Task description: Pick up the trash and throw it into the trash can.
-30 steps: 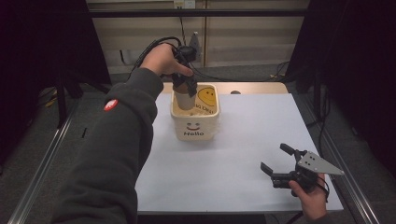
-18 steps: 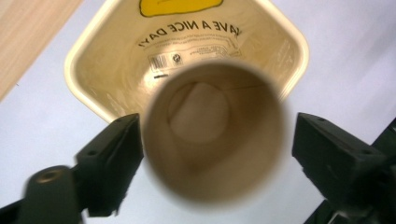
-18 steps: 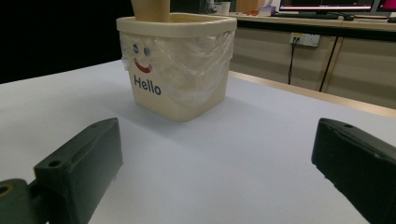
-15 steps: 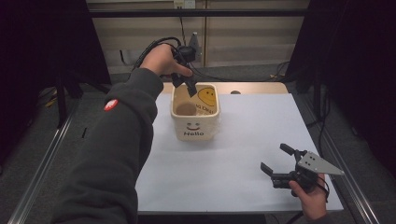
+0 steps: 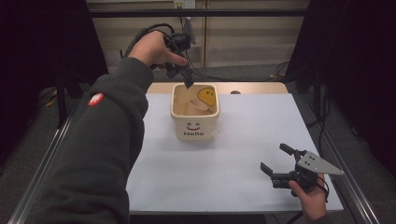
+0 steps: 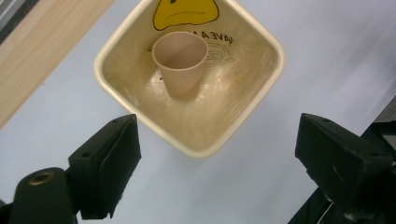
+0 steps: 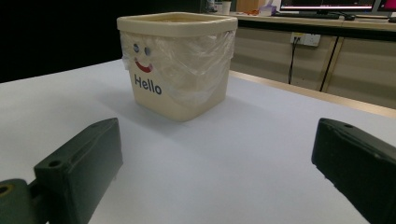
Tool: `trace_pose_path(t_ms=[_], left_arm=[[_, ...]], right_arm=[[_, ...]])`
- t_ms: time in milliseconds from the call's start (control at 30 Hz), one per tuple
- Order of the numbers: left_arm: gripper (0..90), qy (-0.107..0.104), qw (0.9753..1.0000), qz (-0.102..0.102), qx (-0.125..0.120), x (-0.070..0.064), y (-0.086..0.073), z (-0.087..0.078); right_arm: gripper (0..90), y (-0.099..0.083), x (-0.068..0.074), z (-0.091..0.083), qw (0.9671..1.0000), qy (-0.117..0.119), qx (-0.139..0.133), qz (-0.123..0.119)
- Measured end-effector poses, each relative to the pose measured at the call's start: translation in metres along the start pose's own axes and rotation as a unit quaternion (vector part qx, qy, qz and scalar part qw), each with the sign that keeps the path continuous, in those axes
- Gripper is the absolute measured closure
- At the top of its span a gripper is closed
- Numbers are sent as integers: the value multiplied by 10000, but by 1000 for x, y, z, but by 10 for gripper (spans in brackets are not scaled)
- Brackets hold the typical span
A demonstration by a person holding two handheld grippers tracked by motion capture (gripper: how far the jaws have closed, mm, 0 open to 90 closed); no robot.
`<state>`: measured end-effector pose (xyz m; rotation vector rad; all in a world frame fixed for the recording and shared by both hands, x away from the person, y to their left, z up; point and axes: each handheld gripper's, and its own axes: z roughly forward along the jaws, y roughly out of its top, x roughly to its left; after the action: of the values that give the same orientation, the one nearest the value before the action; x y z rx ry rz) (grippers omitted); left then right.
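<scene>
A cream square bin marked "Hello" with a smiley stands at the table's far middle. A clear plastic liner hangs over its rim. Inside it a tan paper cup stands upright near a yellow face print. My left gripper hovers above the bin's far-left corner, open, nothing between its jaws. My right gripper is low over the table's near right, open and empty, pointing toward the bin.
The white table top has a wooden strip along its far edge. Metal frame rails run along both sides. Cables lie on the floor behind the table, in front of a wall of cabinets.
My left gripper has risen out of the bin and opened, leaving the paper cup standing inside. The right gripper has stayed where it was.
</scene>
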<state>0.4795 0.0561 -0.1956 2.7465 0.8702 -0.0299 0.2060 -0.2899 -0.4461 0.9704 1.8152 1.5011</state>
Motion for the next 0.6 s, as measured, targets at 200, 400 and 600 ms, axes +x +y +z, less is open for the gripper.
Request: trace_pose_path(t_ms=[200,400,600], left_arm=[[139,105,9999,4,-126,-2,-3,-24],[139,116,9998,88,-142,-6,-7,-36],[138,112,9998,45,-142,-4,-12,-35]], right_arm=[[14,0,1,1,10000,-6,3,42],[14,0,1,1,10000,-4,-1,29],[14,0,1,1,10000,-16,14,-24]])
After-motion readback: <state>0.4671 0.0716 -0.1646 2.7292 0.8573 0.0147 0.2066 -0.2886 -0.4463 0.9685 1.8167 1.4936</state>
